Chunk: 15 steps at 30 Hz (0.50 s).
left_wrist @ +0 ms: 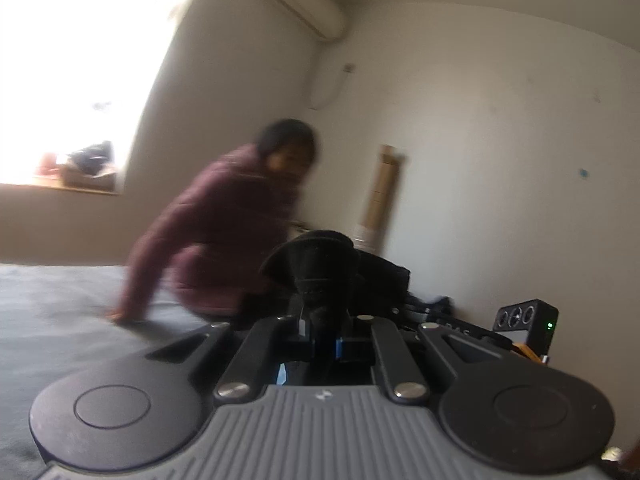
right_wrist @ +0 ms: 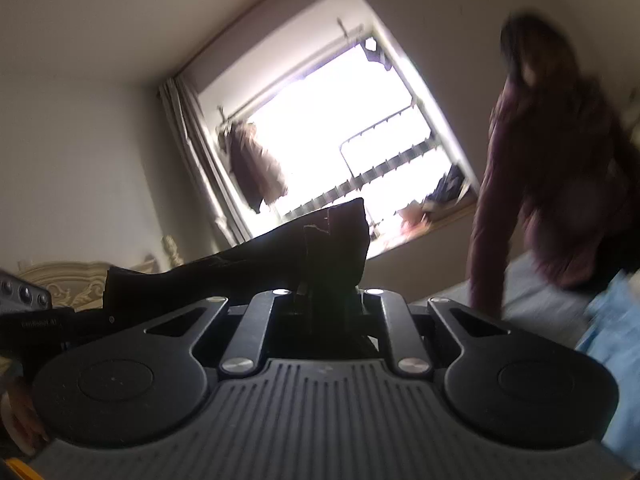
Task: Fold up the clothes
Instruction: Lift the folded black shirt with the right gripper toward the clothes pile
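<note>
A black garment (left_wrist: 316, 268) bunches up between the fingers of my left gripper (left_wrist: 324, 320), which is shut on it and held high, pointing across the room. In the right wrist view the same black garment (right_wrist: 280, 256) stretches off to the left from my right gripper (right_wrist: 324, 300), shut on its edge. The fingertips of both grippers are buried in the cloth. The other gripper's camera block (left_wrist: 528, 320) shows at the right in the left wrist view, and again at the far left as a camera block (right_wrist: 24, 296) in the right wrist view.
A person in a maroon jacket (left_wrist: 216, 232) leans with a hand on the grey bed (left_wrist: 60, 312). Behind are a bright window (right_wrist: 340, 128), a wall air conditioner (left_wrist: 304, 0), a cardboard roll (left_wrist: 384, 192) and a carved headboard (right_wrist: 72, 280). Light blue cloth (right_wrist: 616, 344) lies at the right.
</note>
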Each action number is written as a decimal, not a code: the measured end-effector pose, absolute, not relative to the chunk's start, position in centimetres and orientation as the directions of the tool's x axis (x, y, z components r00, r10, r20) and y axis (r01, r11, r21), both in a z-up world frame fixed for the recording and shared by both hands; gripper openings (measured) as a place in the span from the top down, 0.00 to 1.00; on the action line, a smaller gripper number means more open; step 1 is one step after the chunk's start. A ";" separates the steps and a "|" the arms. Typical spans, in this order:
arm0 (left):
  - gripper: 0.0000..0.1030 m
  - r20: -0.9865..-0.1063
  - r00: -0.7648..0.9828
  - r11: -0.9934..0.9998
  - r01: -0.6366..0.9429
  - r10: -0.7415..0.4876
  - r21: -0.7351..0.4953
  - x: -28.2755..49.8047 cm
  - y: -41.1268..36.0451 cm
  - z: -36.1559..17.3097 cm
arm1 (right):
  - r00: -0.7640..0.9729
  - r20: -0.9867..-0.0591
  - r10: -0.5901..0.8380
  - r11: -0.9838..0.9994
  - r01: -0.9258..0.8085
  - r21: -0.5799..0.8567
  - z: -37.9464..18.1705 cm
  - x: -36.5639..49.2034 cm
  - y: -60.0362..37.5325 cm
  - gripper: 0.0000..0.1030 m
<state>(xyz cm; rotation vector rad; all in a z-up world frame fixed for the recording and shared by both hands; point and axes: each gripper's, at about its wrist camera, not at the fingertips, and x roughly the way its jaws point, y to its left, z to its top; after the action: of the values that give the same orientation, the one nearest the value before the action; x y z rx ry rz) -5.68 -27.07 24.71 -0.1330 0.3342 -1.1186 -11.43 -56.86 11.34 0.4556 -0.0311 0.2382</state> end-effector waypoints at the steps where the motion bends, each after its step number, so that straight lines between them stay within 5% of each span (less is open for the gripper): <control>1: 0.92 -0.202 0.372 0.416 0.872 -0.906 -0.258 -6.7 -28.2 25.3 | 0.975 0.090 0.201 0.878 -0.220 0.425 11.8 -12.7 -57.5 0.89; 5: 0.92 -0.212 0.303 0.347 0.913 -0.929 -0.215 -11.1 -31.3 26.3 | 0.985 0.112 0.130 0.902 -0.165 0.400 13.4 -17.0 -59.8 0.89; 10: 0.92 -0.088 0.266 0.280 0.905 -0.960 -0.319 -14.2 -32.2 25.4 | 0.986 0.156 0.065 0.914 -0.121 0.386 14.6 -20.7 -62.3 0.89; 15: 0.92 -0.058 0.255 0.258 0.895 -0.965 -0.365 -16.7 -33.3 24.6 | 0.984 0.179 -0.004 0.924 -0.064 0.377 15.0 -23.9 -63.8 0.89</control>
<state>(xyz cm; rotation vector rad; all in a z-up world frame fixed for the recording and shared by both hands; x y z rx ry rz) -16.66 -33.25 24.60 -0.2804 0.2932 -1.2854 -23.91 -63.81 15.03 0.3915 -0.1783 0.0309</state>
